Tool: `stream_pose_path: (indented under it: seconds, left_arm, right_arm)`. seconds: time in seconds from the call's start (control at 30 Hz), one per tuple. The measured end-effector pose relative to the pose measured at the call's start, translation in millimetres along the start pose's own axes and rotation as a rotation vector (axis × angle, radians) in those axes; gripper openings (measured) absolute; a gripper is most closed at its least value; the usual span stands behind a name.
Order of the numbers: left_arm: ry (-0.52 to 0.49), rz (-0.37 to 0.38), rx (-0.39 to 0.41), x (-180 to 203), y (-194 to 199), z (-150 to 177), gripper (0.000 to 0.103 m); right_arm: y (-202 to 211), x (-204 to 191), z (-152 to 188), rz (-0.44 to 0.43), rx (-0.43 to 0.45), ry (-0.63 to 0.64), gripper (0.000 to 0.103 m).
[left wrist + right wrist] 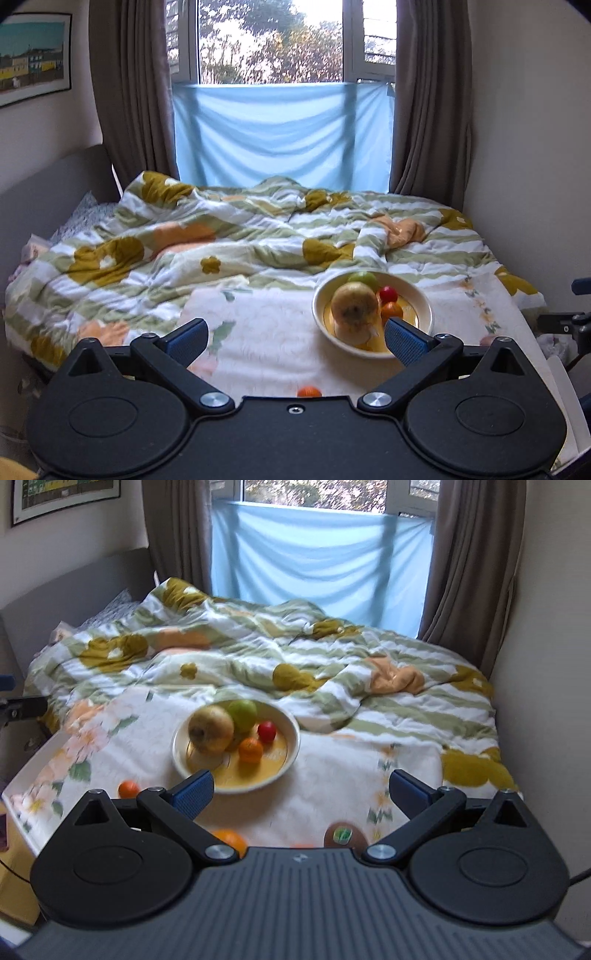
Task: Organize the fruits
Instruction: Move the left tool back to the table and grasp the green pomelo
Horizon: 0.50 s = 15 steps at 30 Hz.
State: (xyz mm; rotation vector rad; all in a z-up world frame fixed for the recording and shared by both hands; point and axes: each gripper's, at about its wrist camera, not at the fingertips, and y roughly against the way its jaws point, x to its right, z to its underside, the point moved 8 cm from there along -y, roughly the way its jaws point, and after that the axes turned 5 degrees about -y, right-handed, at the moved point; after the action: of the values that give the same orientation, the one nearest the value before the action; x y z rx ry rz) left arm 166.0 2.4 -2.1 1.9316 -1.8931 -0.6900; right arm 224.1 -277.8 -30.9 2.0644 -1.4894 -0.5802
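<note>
Both grippers, left gripper (295, 338) and right gripper (301, 790), gape wide, empty; loose oranges (128, 788) near the bed's (332, 768) front edge may roll off the soft cover if nudged.

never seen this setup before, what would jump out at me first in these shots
The cream bowl of fruit on the white floral cloth draws the eye first: a large yellowish apple, a green apple, a small red fruit and a small orange. Loose fruit lies outside it, a small orange to its left and another orange nearer the right tool. Both tools stand open and empty.
</note>
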Motion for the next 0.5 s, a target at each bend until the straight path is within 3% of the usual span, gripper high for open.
stream_pose_path:
  seconds: [0.33, 0.5]
  left_arm:
    - [0.008, -0.007, -0.043, 0, -26, 59, 0.103]
    - [-0.008, 0.000, -0.072, 1, -55, 91, 0.097]
  right_arm:
    - [-18, 14, 56, 0.065, -0.015, -0.046, 0.103]
    - [-41, 25, 84, 0.100, -0.024, -0.104, 0.103]
